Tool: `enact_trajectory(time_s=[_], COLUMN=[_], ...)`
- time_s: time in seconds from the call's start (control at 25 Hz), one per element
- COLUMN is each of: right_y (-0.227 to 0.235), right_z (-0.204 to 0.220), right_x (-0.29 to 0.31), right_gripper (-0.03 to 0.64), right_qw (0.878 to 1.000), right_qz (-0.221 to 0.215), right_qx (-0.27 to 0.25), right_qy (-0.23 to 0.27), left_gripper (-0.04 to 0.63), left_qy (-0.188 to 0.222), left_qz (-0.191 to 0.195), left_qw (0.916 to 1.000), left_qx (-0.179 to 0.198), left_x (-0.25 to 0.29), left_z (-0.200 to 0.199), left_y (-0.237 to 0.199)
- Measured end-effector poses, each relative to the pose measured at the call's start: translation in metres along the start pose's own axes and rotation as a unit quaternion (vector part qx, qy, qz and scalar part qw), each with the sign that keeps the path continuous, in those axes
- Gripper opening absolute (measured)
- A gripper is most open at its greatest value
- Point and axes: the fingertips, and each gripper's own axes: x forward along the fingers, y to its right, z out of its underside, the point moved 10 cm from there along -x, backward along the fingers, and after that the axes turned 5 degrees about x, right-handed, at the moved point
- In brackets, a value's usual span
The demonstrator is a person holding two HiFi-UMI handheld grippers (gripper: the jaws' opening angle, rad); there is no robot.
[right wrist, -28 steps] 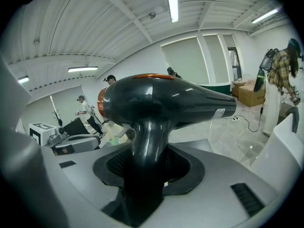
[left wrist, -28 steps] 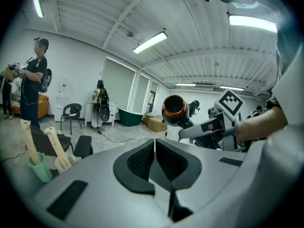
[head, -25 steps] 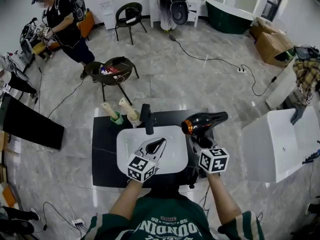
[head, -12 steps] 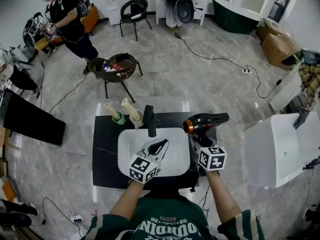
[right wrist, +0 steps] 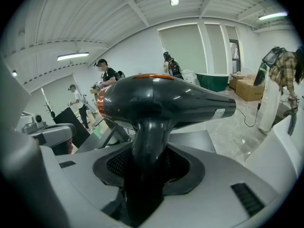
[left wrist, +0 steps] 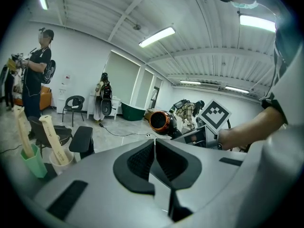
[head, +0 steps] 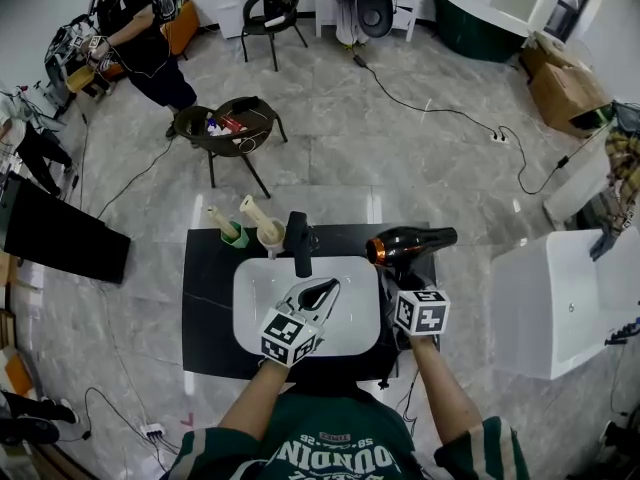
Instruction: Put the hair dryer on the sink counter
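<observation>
While your right gripper [right wrist: 147, 167] clamps its pads on the handle of the hair dryer [right wrist: 161, 103], the black barrel lies crosswise above the jaws, its copper-ringed end pointing to your left. From your head view the dryer sits over the right end of the black sink counter [head: 205, 308], just beside the white basin [head: 250, 308]; you cannot tell whether it touches the top. Your left gripper [left wrist: 154, 163] hovers over the basin with its jaws pressed together and nothing between them.

Just beyond your left gripper, the black faucet [head: 297, 240] stands at the basin's back rim, close to the dryer's copper end. Left of the faucet stand a white cup [head: 268, 236] and a green cup [head: 234, 236], each holding a tall beige piece that leans outward. The counter strip under the dryer is narrow and bare.

To your right, apart from the counter, stands a large white tub [head: 560, 298]. Farther out on the marble floor are a round black table [head: 232, 128] with small items on it, a trailing cable [head: 430, 113], a black chair [head: 272, 13], a cardboard box [head: 560, 83] and a dark green bathtub [head: 480, 23]. A person [head: 140, 38] stands at the far left.
</observation>
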Motion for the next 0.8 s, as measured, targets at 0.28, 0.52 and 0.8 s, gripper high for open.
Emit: enact_trajectory(time_s=[0.28,0.52,0.8], right_y=[0.011,0.020,0.028], right_z=[-0.003,0.002,0.005], right_x=[0.022,0.044,0.061], right_gripper=[0.199,0.199,0.199], right_qw=[1.000,0.999,0.997], right_qz=[0.006,0.014,0.027], right_qx=[0.002,0.001,0.005], right_qy=[-0.025,-0.049,-0.073], left_gripper=[0.021,0.022,0.021], left_qy=[-0.009,-0.015,-0.024], left_qz=[-0.003,-0.004,-0.004], left_qw=[0.9999,0.9998,0.9994], left_qx=[-0.009,-0.015,-0.023], left_x=[0.009,0.014,0.020], left_z=[0.002,0.006,0.013], left_y=[-0.007,-0.010,-0.011])
